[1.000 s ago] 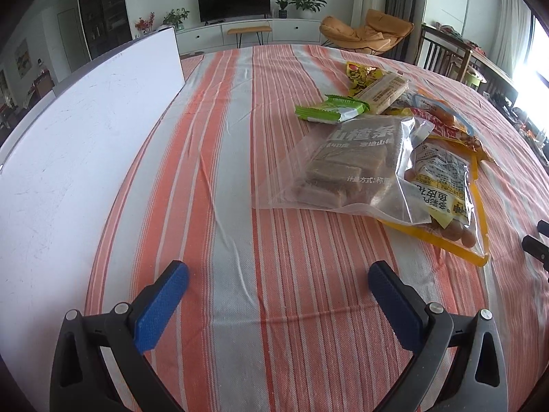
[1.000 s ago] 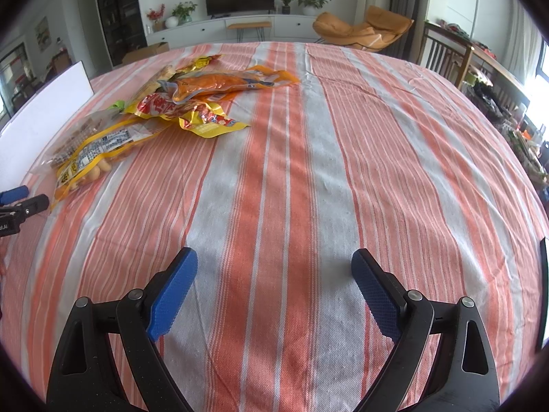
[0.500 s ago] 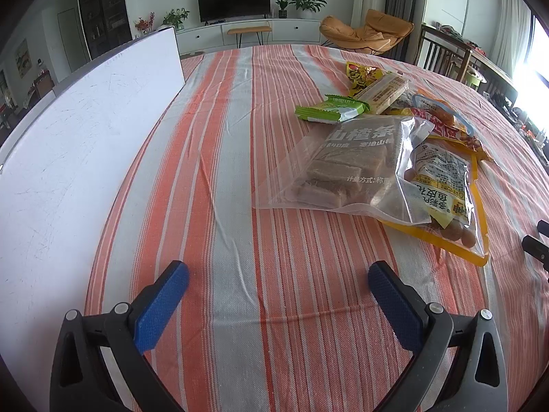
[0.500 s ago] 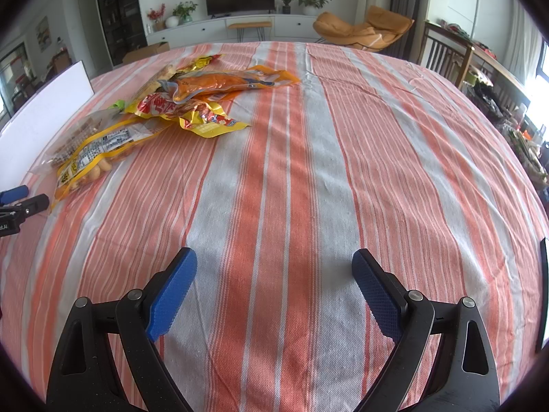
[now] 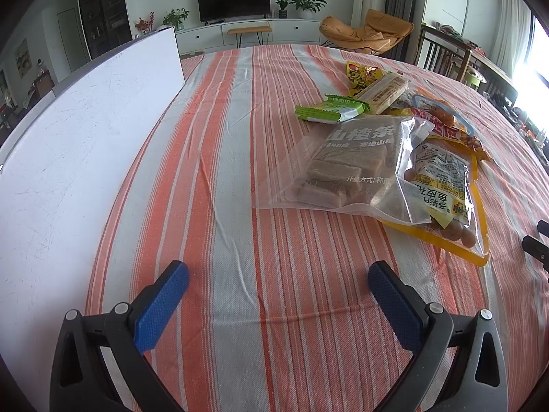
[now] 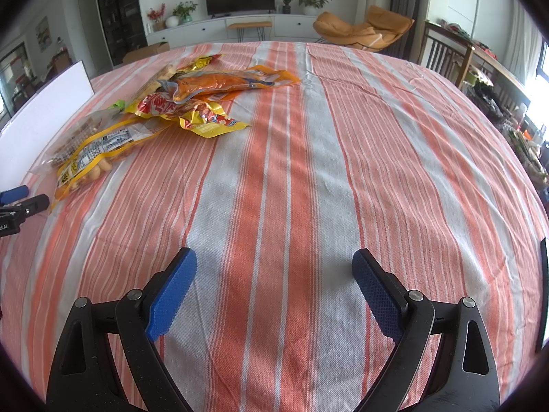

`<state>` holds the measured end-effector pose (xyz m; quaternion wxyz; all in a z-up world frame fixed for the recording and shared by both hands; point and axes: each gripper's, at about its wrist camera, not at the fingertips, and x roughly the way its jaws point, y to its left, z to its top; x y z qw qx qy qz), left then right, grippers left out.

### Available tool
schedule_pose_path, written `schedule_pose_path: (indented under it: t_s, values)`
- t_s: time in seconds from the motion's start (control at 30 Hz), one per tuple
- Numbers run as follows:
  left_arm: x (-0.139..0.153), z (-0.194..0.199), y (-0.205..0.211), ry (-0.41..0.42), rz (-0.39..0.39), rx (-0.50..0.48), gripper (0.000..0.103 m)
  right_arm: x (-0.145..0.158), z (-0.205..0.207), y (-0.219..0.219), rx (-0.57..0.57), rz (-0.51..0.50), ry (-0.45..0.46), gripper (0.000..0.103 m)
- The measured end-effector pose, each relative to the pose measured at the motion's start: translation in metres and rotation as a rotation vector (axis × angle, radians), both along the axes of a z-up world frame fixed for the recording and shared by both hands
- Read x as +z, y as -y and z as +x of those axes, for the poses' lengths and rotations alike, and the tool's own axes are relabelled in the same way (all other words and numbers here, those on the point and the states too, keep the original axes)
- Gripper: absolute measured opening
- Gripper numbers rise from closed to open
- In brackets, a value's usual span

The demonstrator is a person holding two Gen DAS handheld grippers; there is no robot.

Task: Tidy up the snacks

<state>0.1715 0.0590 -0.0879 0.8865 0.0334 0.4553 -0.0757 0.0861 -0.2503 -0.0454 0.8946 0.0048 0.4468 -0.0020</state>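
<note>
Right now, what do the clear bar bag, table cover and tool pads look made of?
Clear bar bag: thin glossy plastic film; the brown bars show through it and it catches glare.
Table cover: woven cloth, matte, striped orange and grey; weave texture and soft creases show.
Left tool pads: blue, matte, fine grid texture, likely rubber or textured plastic. Right tool looks the same.

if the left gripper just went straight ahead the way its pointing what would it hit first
Probably nothing but bare striped tablecloth at first. The left gripper is open and aims between the white board on its left and the clear snack bag on its right. The bag's near corner sits close to that line, though depth is unclear.
</note>
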Motion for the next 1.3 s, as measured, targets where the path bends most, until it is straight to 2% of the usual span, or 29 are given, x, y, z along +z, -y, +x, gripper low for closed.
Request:
schedule_pose_path:
  t_s: [1.1, 1.23, 1.3]
  values:
    - [0.000, 0.000, 0.000, -0.001, -0.001, 0.006, 0.103, 0.001, -0.001, 0.000, 0.001, 0.001, 0.000, 0.094]
    - [0.003, -0.008, -0.002, -0.070, 0.000, 0.004, 0.103, 0.001, -0.001, 0.001, 0.001, 0.002, 0.000, 0.095]
    - [0.009, -0.014, -0.010, -0.128, -0.070, 0.015, 0.103, 0.001, -0.001, 0.001, 0.001, 0.002, 0.000, 0.095]
